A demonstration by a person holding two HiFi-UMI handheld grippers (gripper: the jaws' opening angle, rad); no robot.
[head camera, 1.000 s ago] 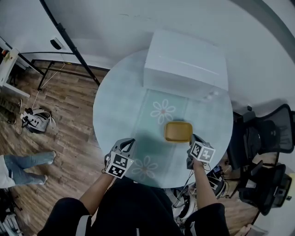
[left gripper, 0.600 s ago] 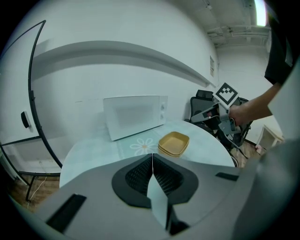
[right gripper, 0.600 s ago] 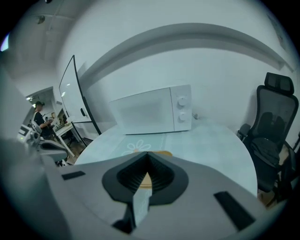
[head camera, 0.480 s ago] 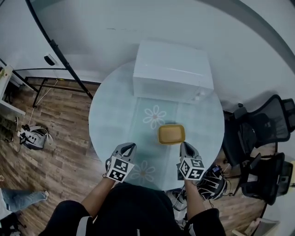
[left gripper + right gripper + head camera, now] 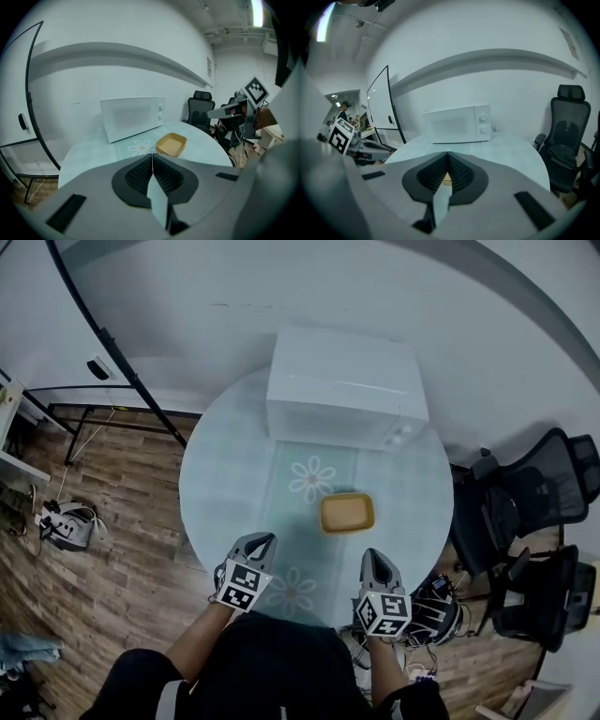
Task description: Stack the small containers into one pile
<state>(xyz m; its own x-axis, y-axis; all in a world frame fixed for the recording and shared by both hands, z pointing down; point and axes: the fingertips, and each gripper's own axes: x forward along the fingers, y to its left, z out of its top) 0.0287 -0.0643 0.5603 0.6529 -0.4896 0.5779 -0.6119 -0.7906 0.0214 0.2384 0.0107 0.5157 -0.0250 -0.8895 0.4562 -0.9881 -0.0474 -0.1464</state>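
Containers [image 5: 347,513] just beyond right claw [image 5: 372,557]

The round table [image 5: 211,474] was pale blue-green; a runner [image 5: 292,514] printed with white daisies lay across its middle; a white microwave [image 5: 342,390] stood at the far edge, over the runner's far end; the small containers [image 5: 347,513], yellow and nested in one pile, sat at the runner's right edge, apart from the microwave.

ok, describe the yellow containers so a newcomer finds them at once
Find the round pale-green table with a white microwave at its far edge. Just in front of the microwave, toward the person, sits a nested pile of shallow yellow containers. It is the only yellow thing on the table.
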